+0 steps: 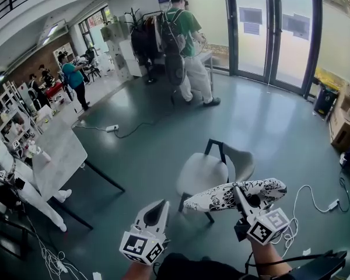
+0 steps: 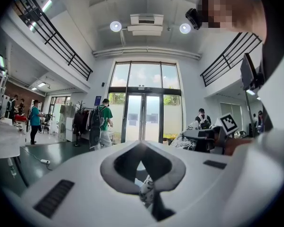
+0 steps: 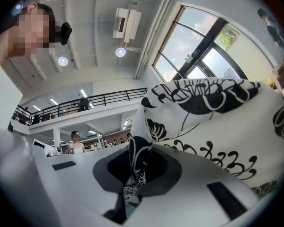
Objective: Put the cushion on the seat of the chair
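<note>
Right gripper [image 1: 240, 195] is pinching one edge of the flat black-and-white floral fabric cushion [image 1: 221, 196]. The right gripper view is showing a fold of that fabric squeezed between the fingers [image 3: 135, 174], with the rest of the cushion spreading up and to the right. In the head view the cushion is hanging in the air, roughly level, just in front of the chair with a light grey padded seat and black legs [image 1: 202, 169]. It is overlapping the seat's near edge in that view, but I cannot tell whether it is touching. The seat itself is lying bare.

Left gripper [image 1: 161, 205] is hovering low, to the left of the cushion, tip pointing toward the cushion's left end but apart from it. Its fingers are pressing together. The left gripper view is showing a small black-and-white patterned patch [image 2: 146, 190] low in the slot between them; what it is cannot be told.

Chair is standing on the dark green-grey glossy floor [image 1: 163, 139]. A white rectangular tabletop [image 1: 58, 156] is sitting well to the left. A person in a green shirt with a dark backpack [image 1: 184, 39] is standing far off, near the tall glass doors [image 1: 274, 28]. A white cable with a plug strip [image 1: 332, 204] is lying on the floor to the right.
</note>
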Demonstrator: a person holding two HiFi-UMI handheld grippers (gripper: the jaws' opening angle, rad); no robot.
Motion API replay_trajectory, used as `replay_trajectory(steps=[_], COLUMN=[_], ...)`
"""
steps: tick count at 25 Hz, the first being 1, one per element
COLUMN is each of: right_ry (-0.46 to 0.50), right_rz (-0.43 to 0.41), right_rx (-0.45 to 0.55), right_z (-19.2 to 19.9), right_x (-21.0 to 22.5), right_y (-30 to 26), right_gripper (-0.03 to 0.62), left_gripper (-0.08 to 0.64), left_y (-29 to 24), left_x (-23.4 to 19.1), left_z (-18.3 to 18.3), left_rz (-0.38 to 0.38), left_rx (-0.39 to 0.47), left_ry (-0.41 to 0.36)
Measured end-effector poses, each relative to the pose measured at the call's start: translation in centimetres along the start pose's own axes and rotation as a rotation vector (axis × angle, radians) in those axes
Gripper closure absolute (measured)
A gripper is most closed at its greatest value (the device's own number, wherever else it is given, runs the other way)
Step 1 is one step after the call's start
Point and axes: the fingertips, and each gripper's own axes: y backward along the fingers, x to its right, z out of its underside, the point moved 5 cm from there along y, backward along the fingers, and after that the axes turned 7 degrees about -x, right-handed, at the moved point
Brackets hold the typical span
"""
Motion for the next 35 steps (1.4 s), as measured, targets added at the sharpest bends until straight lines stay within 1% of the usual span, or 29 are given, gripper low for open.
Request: replay_trajectory(steps=[6, 14, 19, 22, 29, 35], right_ry=[-0.002, 0.017, 0.015, 0.019, 0.041, 0.036], right_rz=[0.016, 0.057, 0.086, 0.101, 0.131, 0.193], right_rx=[-0.028, -0.024, -0.032, -0.044, -0.065, -0.085], right_z=[0.2, -0.9, -1.0, -0.7, -0.4, -0.8], right_x=[2.1, 2.9, 3.7, 3.8, 5.1, 5.8], right_y=[-3.4, -10.0, -13.5, -15.3, -19.0, -21.8], right_gripper=[0.571, 0.571, 0.571, 0.571, 0.571, 0.571], left_gripper=[0.551, 0.551, 0.551, 0.551, 0.551, 0.551], left_y=[-3.7, -8.1, -10.5, -11.5, -13.8, -15.5], left_x=[-2.4, -8.4, -11.9, -13.5, -16.9, -20.1], left_z=[0.0, -1.3, -1.8, -2.0, -1.9, -3.1], left_rz=[0.005, 0.057, 0.071, 0.087, 0.103, 0.144], left_rx=[-0.002, 0.014, 0.016, 0.015, 0.002, -0.017], left_ry=[0.003, -0.01, 0.0, -0.01, 0.004, 0.005])
